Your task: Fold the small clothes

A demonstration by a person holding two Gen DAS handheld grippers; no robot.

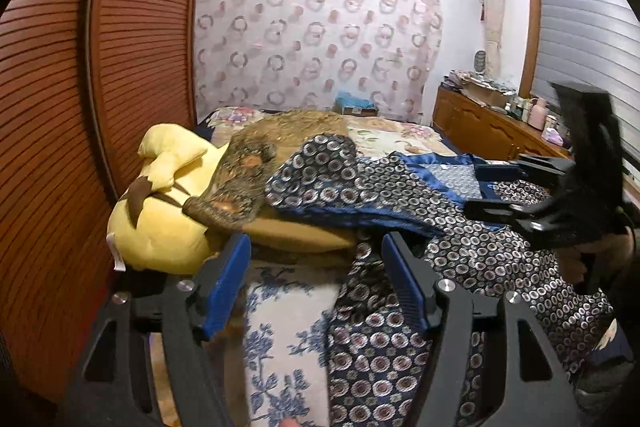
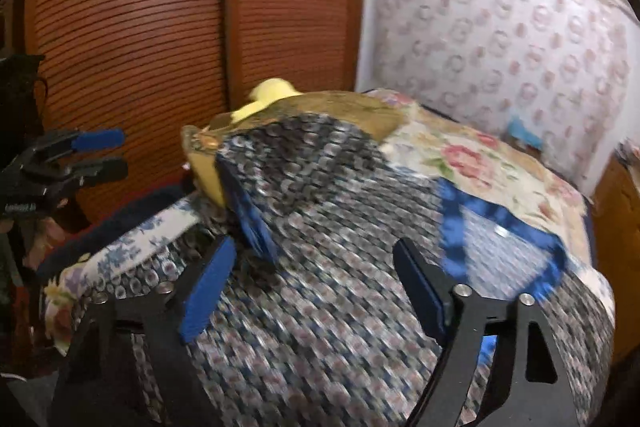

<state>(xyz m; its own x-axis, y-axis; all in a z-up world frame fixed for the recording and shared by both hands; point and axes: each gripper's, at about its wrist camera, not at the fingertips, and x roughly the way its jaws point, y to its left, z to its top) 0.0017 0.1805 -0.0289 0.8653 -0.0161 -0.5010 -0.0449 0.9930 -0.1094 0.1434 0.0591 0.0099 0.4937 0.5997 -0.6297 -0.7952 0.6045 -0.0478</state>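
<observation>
Both the left gripper (image 1: 316, 287) and right gripper (image 2: 314, 291) tilt downward, jaws apart, clamping nothing. They hover over the navy circle-patterned satin garment (image 1: 400, 347) spread on the floral-quilted bed (image 1: 280, 327), its blue-trimmed edge (image 2: 496, 215) lying on the far side.

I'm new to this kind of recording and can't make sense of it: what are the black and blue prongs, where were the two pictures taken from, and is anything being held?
There is no robot here: a person holds a two-finger tool in each hand, with a wide-angle camera on each. The left tool fills the bottom of its own picture; the right tool fills the bottom of its own. Each also appears in the other's view. Both look across a bed with floral bedding. On it lies a dark patterned garment with blue satin trim, beside a yellow plush toy. Both tools stand open above the garment with nothing gripped between their blue pads.
</observation>
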